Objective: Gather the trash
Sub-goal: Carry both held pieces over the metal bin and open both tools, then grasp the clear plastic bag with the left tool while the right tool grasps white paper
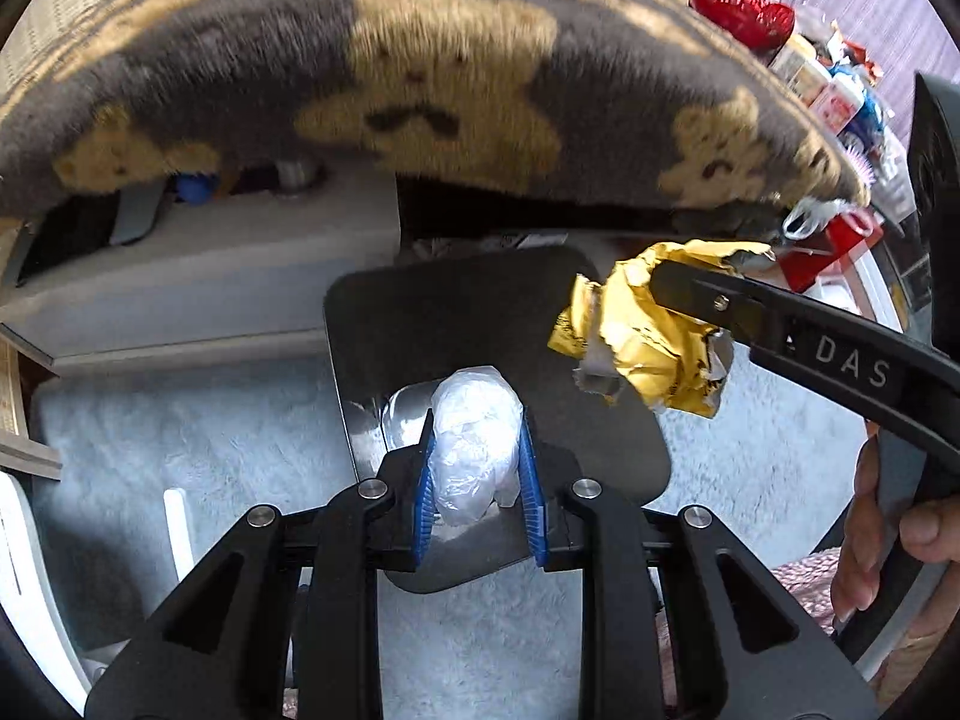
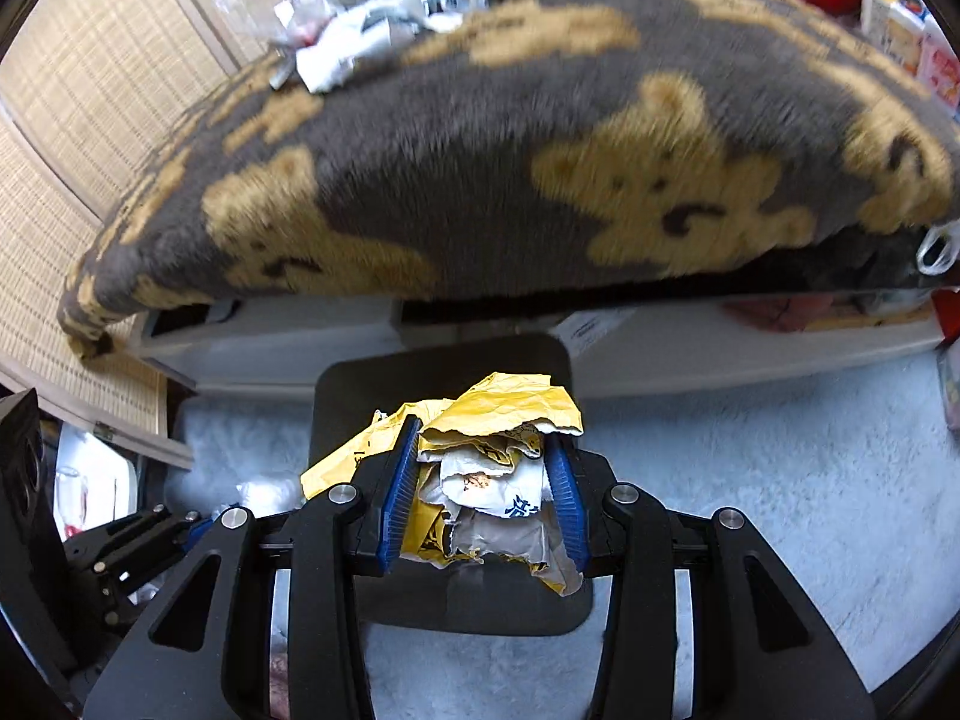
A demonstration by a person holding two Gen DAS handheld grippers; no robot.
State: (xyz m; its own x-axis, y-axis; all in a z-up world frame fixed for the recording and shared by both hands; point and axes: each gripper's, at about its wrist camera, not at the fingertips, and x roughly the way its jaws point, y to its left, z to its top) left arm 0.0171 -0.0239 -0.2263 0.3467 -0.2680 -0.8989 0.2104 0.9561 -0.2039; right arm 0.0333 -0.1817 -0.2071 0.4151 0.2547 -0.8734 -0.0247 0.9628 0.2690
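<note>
My left gripper (image 1: 477, 420) is shut on a crumpled clear plastic wad (image 1: 474, 444) and holds it over the open dark grey trash bin (image 1: 384, 324) on the floor. My right gripper (image 2: 486, 438) is shut on a crumpled yellow paper wrapper (image 2: 498, 414), also above the bin (image 2: 336, 396). In the left wrist view the right gripper (image 1: 690, 282) comes in from the right with the yellow wrapper (image 1: 636, 330) over the bin's right rim. The left gripper (image 2: 198, 516) shows low at the left of the right wrist view.
A grey blanket with tan bears (image 1: 420, 78) hangs over a table edge above the bin. More crumpled paper (image 2: 372, 30) lies on top of it. Red items and packages (image 1: 744, 6) crowd the far right. Pale fluffy carpet (image 1: 198, 444) covers the floor.
</note>
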